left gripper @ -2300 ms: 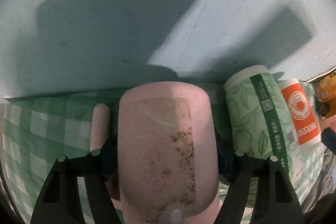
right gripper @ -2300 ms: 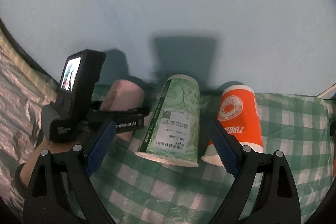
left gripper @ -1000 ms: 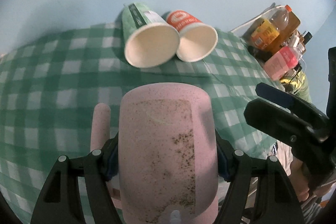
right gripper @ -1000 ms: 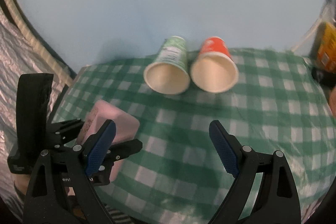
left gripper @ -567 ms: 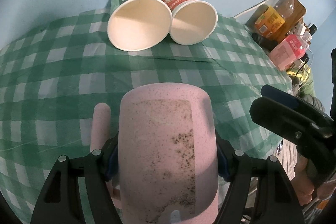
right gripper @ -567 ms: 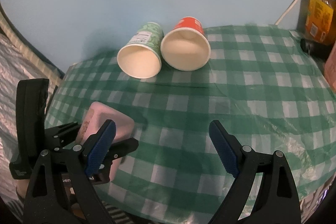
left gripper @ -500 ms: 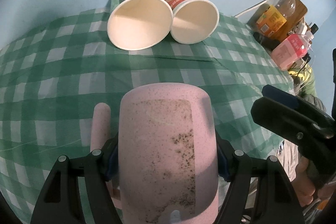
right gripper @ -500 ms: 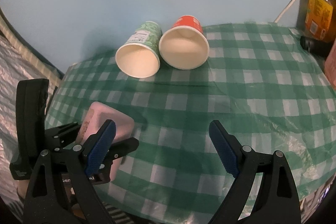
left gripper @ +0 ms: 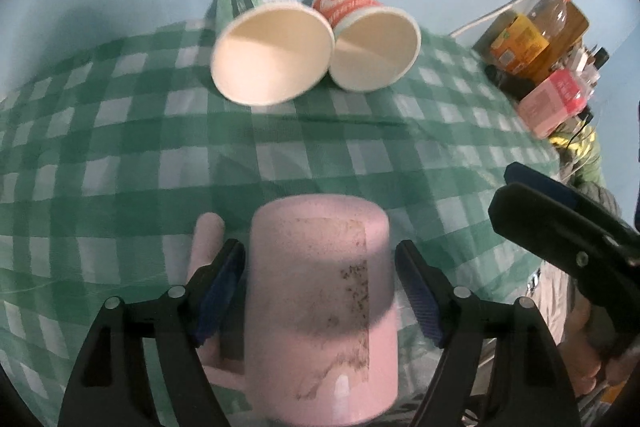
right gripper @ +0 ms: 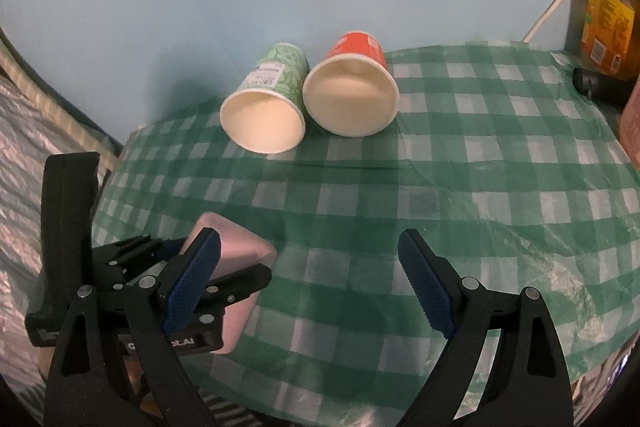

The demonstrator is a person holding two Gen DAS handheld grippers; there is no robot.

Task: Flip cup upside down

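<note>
A pink mug with a stained patch on its side sits between the jaws of my left gripper, its closed base pointing away from the camera and its handle to the left. The jaws now stand slightly apart from the mug's sides. In the right wrist view the mug and left gripper are at the table's near left edge. My right gripper is open and empty above the checked cloth.
A green paper cup and an orange paper cup lie on their sides at the back, mouths toward me. Bottles and a pink container stand at the right. A blue wall is behind.
The left jaws have widened off the mug's sides, and the mug has slid a little further from the camera. Both grippers drew back from the wall earlier.
</note>
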